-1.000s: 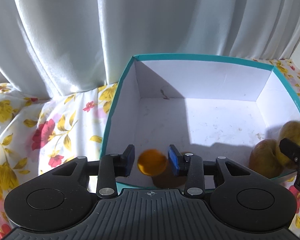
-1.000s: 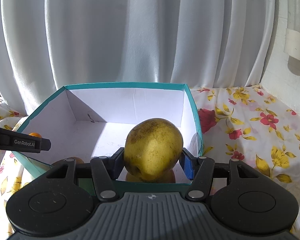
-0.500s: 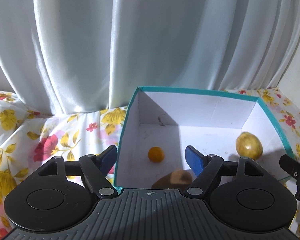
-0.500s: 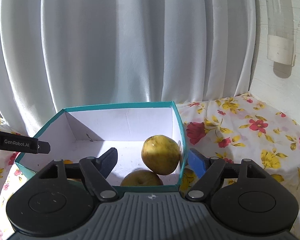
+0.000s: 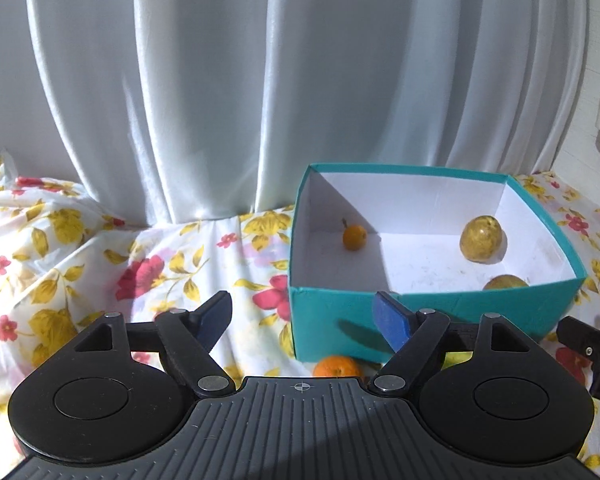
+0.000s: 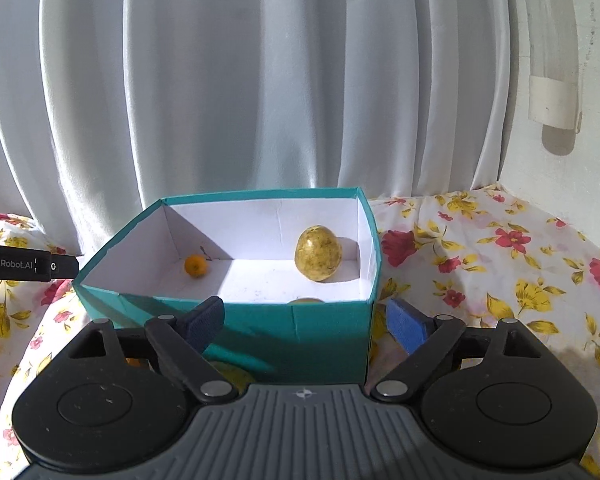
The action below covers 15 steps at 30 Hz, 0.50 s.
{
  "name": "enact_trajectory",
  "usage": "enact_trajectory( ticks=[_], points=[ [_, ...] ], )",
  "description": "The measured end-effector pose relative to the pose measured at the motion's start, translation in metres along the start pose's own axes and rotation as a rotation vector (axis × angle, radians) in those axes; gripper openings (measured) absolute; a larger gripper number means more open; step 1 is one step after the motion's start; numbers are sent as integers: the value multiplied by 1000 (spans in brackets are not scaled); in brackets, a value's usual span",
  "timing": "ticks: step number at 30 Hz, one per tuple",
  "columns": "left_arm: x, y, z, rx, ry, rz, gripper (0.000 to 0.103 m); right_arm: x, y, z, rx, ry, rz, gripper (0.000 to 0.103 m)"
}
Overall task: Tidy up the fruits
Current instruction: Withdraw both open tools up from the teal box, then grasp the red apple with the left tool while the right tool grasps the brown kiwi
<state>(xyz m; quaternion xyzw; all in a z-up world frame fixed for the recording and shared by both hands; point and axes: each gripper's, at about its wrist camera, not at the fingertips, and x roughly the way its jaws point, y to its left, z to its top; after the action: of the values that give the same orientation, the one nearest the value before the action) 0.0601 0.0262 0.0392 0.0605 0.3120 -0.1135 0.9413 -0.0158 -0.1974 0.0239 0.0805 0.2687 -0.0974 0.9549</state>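
left wrist view: left gripper (image 5: 303, 318) low in frame, jaws spread wide and have just been opening, nothing between the pads. teal box (image 5: 432, 309) sits on the floral cloth (image 5: 100, 264), white curtain (image 5: 220, 80) behind. inside the box: a small orange fruit (image 5: 354, 237) with a stem near the far left corner, half in the wall's shadow; a yellow-brown pear (image 5: 481, 238) toward the far right; a second pear (image 5: 505, 281) mostly hidden behind the near wall, only its top showing. outside, in front of the box: an orange (image 5: 337, 366) cut off by the gripper body, and a yellow-green scrap (image 5: 458, 358) beside the linkage, too little visible to name. part of the right gripper (image 5: 592, 348) enters at the right edge, cut off; its jaw state unreadable here.

right wrist view: right gripper (image 6: 305, 325) with jaws spread wide, just been opening, empty. same box (image 6: 324, 326) seen from its right corner; small orange fruit (image 6: 196, 265) and upright pear (image 6: 318, 253) clear, second pear (image 6: 306, 301) reduced to a sliver at the near rim. a yellow-green fruit (image 6: 230, 374) in front of the box is largely covered by the finger linkage; a bit of orange (image 6: 134, 362) shows through the left linkage. only this view shows the lettered side of the left gripper's finger (image 6: 28, 267) at the left edge, and a white pipe (image 6: 556, 100) on the wall.
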Motion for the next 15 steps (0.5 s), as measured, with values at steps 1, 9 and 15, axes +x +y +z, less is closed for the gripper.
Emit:
enact_trajectory(
  ticks=[1, 9, 15],
  points=[
    [-1, 0, -6, 4, 3, -9, 82, -2, 3, -6, -7, 9, 4, 89],
    [0, -5, -48, 66, 59, -39, 82, -6, 15, -39, -33, 102, 30, 89],
    [7, -9, -63, 95, 92, -49, 82, -1, 24, -54, -39, 169, 65, 82]
  ],
)
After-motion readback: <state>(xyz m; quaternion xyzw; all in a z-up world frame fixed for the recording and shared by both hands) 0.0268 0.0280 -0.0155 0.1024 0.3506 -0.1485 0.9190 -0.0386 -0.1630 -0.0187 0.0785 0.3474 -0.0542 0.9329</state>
